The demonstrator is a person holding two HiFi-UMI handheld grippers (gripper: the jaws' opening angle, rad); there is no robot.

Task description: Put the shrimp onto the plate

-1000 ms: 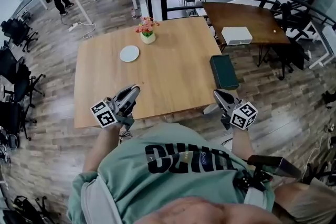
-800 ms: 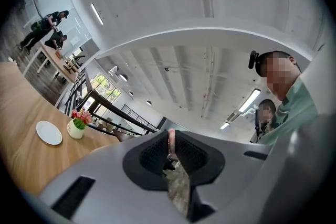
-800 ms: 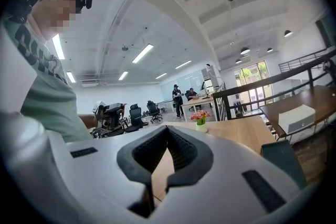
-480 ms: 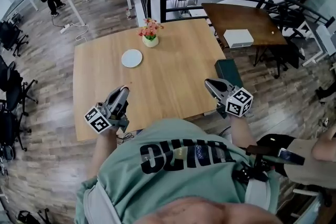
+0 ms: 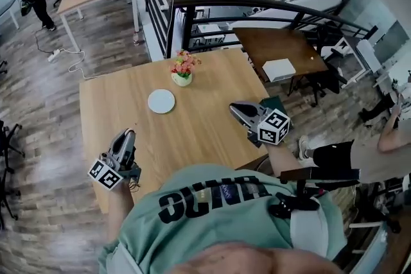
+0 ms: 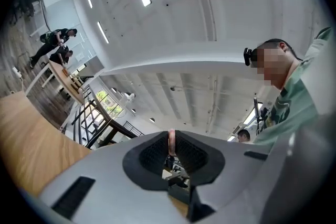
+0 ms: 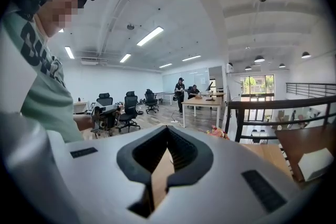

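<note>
A white plate [image 5: 161, 101] lies on the wooden table [image 5: 205, 119], left of centre toward the far side. My left gripper [image 5: 128, 134] hovers over the table's near left part, well short of the plate. In the left gripper view its jaws [image 6: 171, 140] point upward at the ceiling, shut on a small pink shrimp [image 6: 171, 137] pinched at the tips. My right gripper [image 5: 234, 108] is over the table's right side, to the right of the plate. Its jaws [image 7: 168, 131] meet at the tips with nothing between them.
A small vase of pink flowers [image 5: 182, 70] stands just behind the plate. A dark green box [image 5: 277, 103] sits at the table's right edge behind the right gripper. A black railing [image 5: 212, 6] and a dark table with a white box [image 5: 279, 69] lie beyond. People stand far left.
Both grippers have swung leftward in the head view. The right one now hangs over the tabletop instead of off its near edge, and the left one sits lower near the front left.
</note>
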